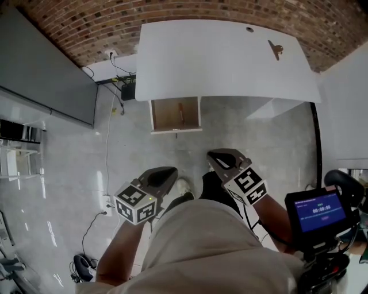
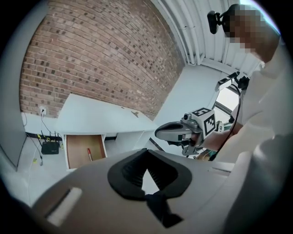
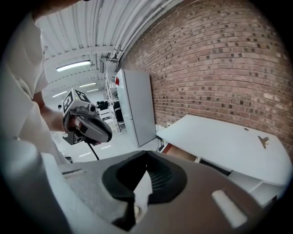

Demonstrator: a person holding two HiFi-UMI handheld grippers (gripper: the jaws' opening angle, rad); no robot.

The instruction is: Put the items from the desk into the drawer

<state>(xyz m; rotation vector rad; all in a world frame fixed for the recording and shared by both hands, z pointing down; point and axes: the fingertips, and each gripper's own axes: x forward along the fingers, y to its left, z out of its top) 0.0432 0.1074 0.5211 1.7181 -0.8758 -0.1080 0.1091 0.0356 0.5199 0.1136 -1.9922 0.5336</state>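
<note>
Brickwork [image 1: 172, 11] fills the far wall, and against it stands the white desk [image 1: 218, 63], its top almost bare. Pale glossy floor [image 1: 69, 189] spreads out in front of it. Under the left part of the desk the wooden drawer [image 1: 164, 118] is pulled open.

The person stands well back from the desk with both tools held close to the body. The left gripper [image 1: 170, 172] points toward the drawer, its dark pads meeting at the tips with nothing between them. The right gripper [image 1: 214, 156] sits just beside it, also pressed together at the tips and empty.

A black box with cables [image 1: 127, 91] sits on the floor by the wall, left of the drawer. One small brown item [image 1: 275, 49] lies on the desk near its right end, well apart from the drawer. A red pen [image 1: 180, 110] lies inside the drawer, toward its right side.
</note>
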